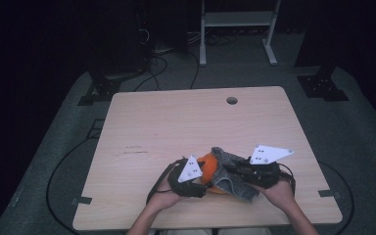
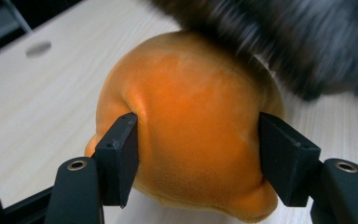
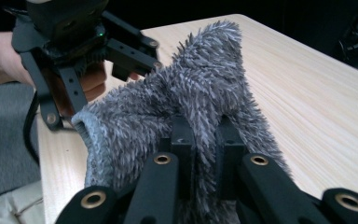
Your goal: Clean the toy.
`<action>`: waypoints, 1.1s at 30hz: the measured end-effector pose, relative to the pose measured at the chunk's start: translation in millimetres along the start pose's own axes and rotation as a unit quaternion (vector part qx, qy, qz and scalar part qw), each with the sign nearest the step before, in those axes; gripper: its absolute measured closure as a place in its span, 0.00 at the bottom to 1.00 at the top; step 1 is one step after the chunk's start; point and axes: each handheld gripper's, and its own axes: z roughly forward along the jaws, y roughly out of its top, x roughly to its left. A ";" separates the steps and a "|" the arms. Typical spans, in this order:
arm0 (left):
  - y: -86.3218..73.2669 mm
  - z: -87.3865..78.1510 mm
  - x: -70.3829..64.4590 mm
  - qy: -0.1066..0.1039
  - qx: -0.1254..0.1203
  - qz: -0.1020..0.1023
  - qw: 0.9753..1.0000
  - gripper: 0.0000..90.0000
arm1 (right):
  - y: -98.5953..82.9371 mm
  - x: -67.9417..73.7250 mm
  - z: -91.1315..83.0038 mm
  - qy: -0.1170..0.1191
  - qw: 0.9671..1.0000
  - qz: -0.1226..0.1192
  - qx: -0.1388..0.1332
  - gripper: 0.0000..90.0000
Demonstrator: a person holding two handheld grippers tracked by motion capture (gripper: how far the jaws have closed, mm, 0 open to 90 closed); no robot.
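So the left gripper (image 2: 198, 158) has its jaws pressed into both sides of an orange plush toy (image 2: 186, 135), squeezing hard enough that the velvety surface dents a bit at the left jaw. Looks like that hand is just the anchor, holding the toy steady on the table (image 1: 176, 122) so it can't roll or slide.

The right gripper (image 3: 204, 158) is pinched nearly shut on a fold of fuzzy grey fabric (image 3: 168, 112), some kind of shaggy sock or little hat, hard to say which. The fold stands up between the jaws, and the ribbed open edge sags off to the left toward the other gripper.

From where I'm standing, both grippers sit at the near edge of the table, a bit right of centre, with the toy (image 1: 208, 166) between them and the grey piece (image 1: 230, 171) draped over its right side. My guess is the fabric is being worked on or off the toy, and that's why one hand clamps while the other pulls. The far side is bare except for a cable hole (image 1: 232, 100).
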 end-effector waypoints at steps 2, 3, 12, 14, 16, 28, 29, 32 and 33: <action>0.6 0.8 -2.5 -0.002 0.003 0.010 1.000 0.35 | -3.0 1.3 6.8 -0.004 1.000 -0.011 0.023 0.90; -1.2 1.8 -1.4 -0.003 0.001 0.005 1.000 0.32 | -5.9 -0.5 7.9 -0.001 1.000 -0.008 0.025 0.90; -8.5 7.8 10.9 -0.024 -0.010 -0.086 0.996 0.30 | -14.2 -13.6 2.4 -0.007 1.000 0.015 0.027 0.90; -4.5 5.9 6.4 -0.019 -0.008 -0.059 0.998 0.34 | -8.4 -9.8 -1.2 -0.005 1.000 0.007 0.023 0.90; -1.6 5.7 1.9 -0.014 -0.006 -0.037 0.999 0.34 | -2.4 -3.5 -2.3 0.012 1.000 0.000 0.017 0.90; -7.6 3.9 3.5 -0.011 0.019 -0.011 1.000 0.27 | -22.1 -20.9 -1.9 -0.014 0.999 0.037 0.021 0.90; -5.8 2.0 4.6 -0.011 0.008 -0.015 1.000 0.24 | -23.3 -21.2 -1.1 -0.016 0.999 0.037 0.015 0.90; -1.2 -1.6 5.3 -0.005 -0.025 -0.018 1.000 0.21 | -22.0 -14.7 5.0 0.001 1.000 0.031 -0.001 0.90; -2.3 0.1 5.1 -0.004 -0.011 -0.011 1.000 0.22 | -22.1 -11.1 9.3 0.012 1.000 0.023 -0.008 0.90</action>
